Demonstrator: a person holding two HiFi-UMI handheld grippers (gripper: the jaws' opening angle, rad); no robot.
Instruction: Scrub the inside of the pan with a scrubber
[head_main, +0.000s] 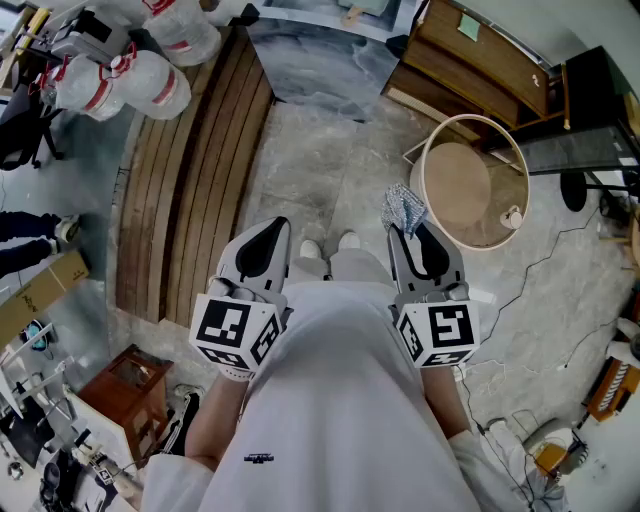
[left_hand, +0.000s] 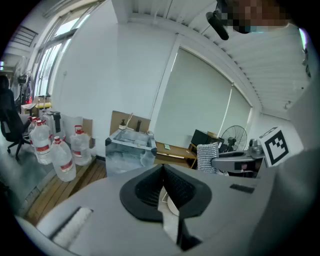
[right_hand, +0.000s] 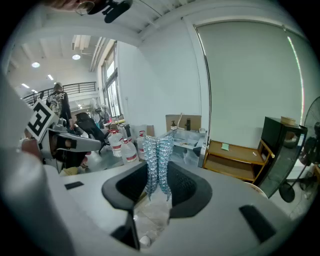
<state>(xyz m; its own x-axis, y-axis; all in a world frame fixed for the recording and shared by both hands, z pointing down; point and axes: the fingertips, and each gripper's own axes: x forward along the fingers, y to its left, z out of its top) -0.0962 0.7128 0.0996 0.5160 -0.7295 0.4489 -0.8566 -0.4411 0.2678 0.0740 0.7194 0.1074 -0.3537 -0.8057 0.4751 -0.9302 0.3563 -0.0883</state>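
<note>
My right gripper is held at waist height, shut on a silvery-blue mesh scrubber that sticks out past its tips. The right gripper view shows the scrubber pinched upright between the black pads of the right gripper. My left gripper is level with it on the other side of my body. In its own view the left gripper has its jaws closed together with nothing between them. No pan shows in any view.
On the stone floor ahead, a slatted wooden platform holds large water bottles. A grey basin unit and a wooden desk stand beyond. A round white-rimmed table is at right, with cables on the floor.
</note>
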